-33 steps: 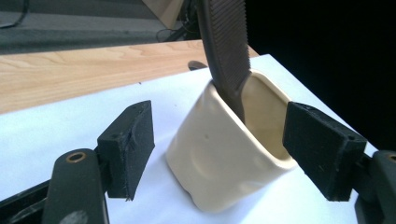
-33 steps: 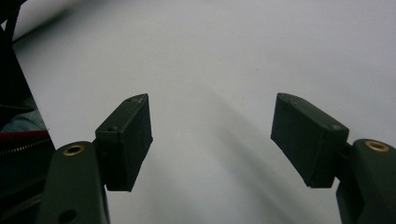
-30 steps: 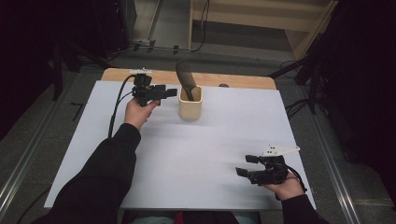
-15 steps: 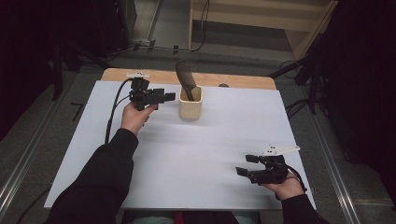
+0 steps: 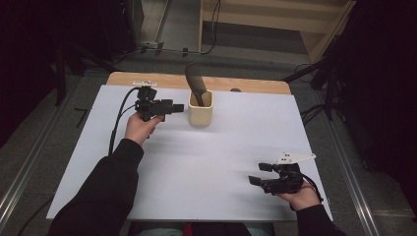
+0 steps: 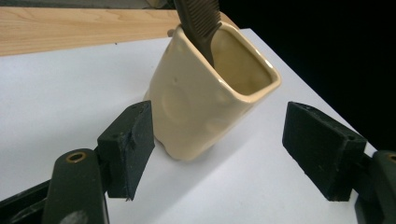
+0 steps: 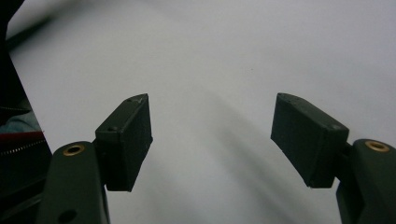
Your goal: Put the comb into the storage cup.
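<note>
The left gripper point(image 6: 219, 154) hangs just beside the cream cup point(image 6: 205, 93), fingers spread; nothing gripped yet. The right gripper point(image 7: 212, 140) idles over bare table point(image 5: 221, 162), fingers spread too.

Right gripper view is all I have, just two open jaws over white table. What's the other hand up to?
Observer: The left gripper is open, pointing at a cream cup near the table's far edge.
Operator: Anything inside that cup?
Observer: A dark comb, teeth visible, stands in it and sticks out the top.
Operator: Is the cup gripped yet?
Observer: No. In the left gripper view it sits between the jaws, slightly beyond them, untouched.
</note>
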`<state>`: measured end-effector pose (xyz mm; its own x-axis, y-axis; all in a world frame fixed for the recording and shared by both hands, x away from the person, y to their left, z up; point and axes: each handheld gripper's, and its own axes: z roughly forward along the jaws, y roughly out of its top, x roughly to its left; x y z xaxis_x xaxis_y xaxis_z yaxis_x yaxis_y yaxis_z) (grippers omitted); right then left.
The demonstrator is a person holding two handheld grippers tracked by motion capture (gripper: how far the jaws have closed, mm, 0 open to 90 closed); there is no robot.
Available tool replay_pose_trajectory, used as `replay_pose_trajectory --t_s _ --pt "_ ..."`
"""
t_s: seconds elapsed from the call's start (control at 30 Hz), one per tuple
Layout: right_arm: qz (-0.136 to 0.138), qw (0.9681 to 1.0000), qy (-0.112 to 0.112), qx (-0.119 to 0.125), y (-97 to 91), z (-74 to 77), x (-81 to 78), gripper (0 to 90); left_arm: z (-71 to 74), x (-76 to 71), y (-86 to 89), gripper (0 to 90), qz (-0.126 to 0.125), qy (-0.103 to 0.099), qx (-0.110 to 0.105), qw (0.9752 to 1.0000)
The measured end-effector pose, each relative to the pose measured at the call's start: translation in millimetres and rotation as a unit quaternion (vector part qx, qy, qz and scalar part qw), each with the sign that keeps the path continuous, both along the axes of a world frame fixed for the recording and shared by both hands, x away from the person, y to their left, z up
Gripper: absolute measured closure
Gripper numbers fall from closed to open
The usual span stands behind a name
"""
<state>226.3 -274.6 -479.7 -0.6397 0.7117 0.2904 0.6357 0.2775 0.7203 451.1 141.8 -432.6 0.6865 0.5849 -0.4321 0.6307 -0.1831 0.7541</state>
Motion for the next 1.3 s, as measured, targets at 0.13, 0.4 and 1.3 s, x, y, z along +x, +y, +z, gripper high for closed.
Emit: replay_pose_trajectory --t_s 0.13,0.4,1.3 --pt "0.001 1.0 -0.001 -0.002 0.5 0.7 -2.1 27.0 -1.2 -3.3 0.2 25.8 -0.003 0.002 0.001 1.0" --pt "0.002 1.0 -0.002 -0.006 2.2 0.7 -1.9 27.0 -2.1 -10.9 0.1 26.0 -0.006 0.004 0.006 1.0" --pt "0.001 1.0 0.001 -0.007 4.9 1.2 7.5 27.0 -6.5 -41.5 15.8 26.2 -0.023 0.018 -0.021 0.9993"
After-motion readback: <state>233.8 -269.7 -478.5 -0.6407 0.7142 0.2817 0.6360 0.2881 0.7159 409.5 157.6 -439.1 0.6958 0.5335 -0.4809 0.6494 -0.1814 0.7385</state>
